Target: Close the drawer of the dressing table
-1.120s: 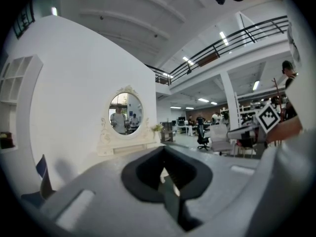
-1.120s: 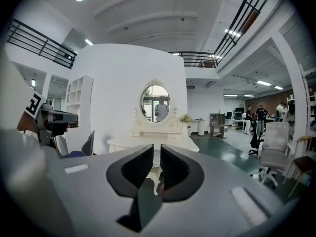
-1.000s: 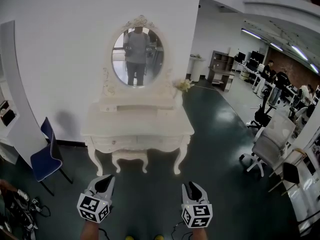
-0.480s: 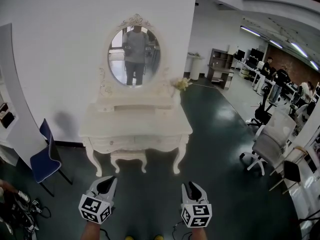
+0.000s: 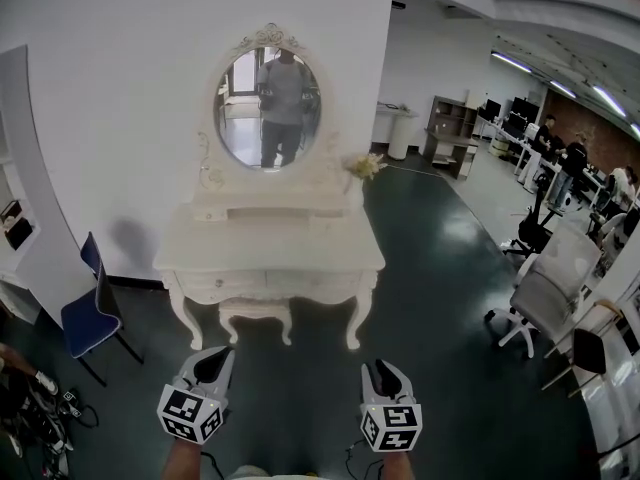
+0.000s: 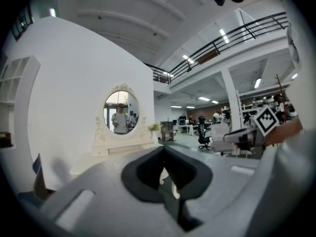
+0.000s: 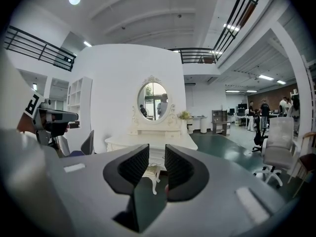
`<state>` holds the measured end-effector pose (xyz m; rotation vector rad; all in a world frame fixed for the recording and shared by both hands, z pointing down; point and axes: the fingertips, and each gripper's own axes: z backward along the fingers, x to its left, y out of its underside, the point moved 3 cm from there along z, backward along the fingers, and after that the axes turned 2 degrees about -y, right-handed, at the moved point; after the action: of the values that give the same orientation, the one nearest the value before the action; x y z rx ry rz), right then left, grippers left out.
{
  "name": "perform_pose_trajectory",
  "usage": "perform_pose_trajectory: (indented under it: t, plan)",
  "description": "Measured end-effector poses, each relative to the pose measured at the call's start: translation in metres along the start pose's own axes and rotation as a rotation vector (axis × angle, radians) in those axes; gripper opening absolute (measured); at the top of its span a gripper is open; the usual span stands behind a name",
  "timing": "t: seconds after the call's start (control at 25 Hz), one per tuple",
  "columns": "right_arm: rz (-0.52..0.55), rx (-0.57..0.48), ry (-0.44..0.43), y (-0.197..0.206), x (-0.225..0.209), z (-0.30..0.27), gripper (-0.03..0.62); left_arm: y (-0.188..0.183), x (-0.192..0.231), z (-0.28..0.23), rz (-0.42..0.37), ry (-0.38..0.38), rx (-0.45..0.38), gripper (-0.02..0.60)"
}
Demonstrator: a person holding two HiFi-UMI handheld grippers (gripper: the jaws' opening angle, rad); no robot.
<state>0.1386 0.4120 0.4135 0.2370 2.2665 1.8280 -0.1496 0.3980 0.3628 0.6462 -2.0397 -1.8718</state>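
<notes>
The white dressing table [image 5: 270, 250] stands against the white wall, with an oval mirror [image 5: 268, 108] above it and a drawer row [image 5: 265, 286] along its front. From this distance I cannot tell whether a drawer stands out. A white stool [image 5: 255, 316] is tucked under it. My left gripper [image 5: 213, 362] and right gripper [image 5: 386, 372] hang side by side over the dark floor, well short of the table and pointing at it. The left gripper [image 6: 164, 149] has its tips together and holds nothing. The right gripper [image 7: 157, 154] shows a gap between its pads, with the dressing table [image 7: 150, 141] far beyond.
A blue chair [image 5: 90, 318] stands left of the table, with cables [image 5: 40, 418] on the floor nearby. Grey office chairs [image 5: 545, 298] and desks fill the right side. A small bunch of flowers [image 5: 365, 165] sits on the table's right end.
Both grippers have edged forward toward the dressing table, which sits slightly nearer in view. The person's reflection in the mirror has shifted right.
</notes>
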Motion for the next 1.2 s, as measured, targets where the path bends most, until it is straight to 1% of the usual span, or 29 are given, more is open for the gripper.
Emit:
perform_pose_trajectory:
  t: [0.24, 0.48, 0.72, 1.2]
  plan:
    - [-0.005, 0.014, -0.013, 0.004, -0.021, -0.021, 0.086, 0.006, -0.001, -0.023, 0.015, -0.014, 0.009, -0.002]
    - [0.017, 0.019, -0.010, -0.001, -0.032, -0.066, 0.086, 0.010, 0.021, -0.067, 0.018, -0.006, 0.009, -0.002]
    - [0.011, 0.027, 0.007, -0.007, -0.038, -0.135, 0.085, 0.013, 0.067, -0.127, 0.024, 0.017, 0.005, -0.002]
    - [-0.009, 0.013, 0.083, -0.054, -0.028, -0.281, 0.086, 0.001, 0.183, -0.243, 0.028, 0.106, 0.013, -0.002]
